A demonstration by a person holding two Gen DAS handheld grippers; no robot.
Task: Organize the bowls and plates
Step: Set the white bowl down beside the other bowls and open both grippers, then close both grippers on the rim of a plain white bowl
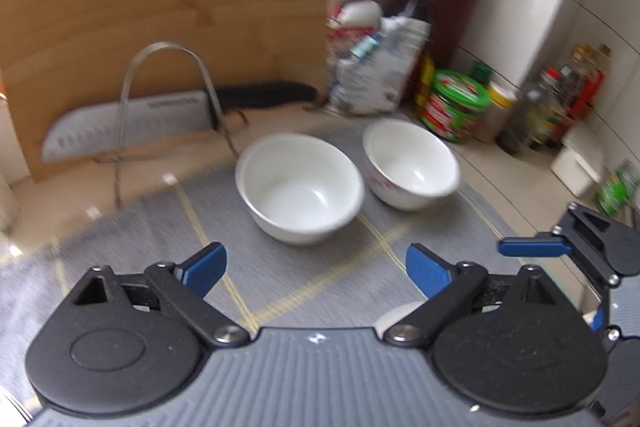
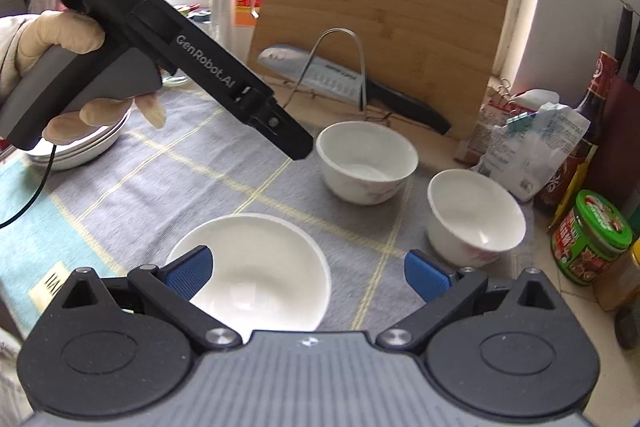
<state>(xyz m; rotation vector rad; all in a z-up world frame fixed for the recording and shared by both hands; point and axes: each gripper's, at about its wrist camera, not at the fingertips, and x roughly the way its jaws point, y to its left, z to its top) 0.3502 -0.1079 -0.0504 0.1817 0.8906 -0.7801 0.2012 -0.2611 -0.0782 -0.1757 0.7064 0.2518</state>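
While the left wrist view shows only two white bowls, a plain bowl (image 1: 300, 187) and a red-patterned bowl (image 1: 412, 167), side by side on the grey checked cloth (image 1: 140, 235) ahead of our wide-open left gripper (image 1: 316, 267), the right wrist view adds a shallow white plate (image 2: 256, 271) and stacked plates (image 2: 76, 151) at the cloth's far left edge. Our right gripper (image 2: 308, 275) is also open and empty, with the shallow plate lying just below and between its blue pads (image 2: 192, 271). A gloved hand (image 2: 60, 67) holds the left gripper's handle above the cloth.
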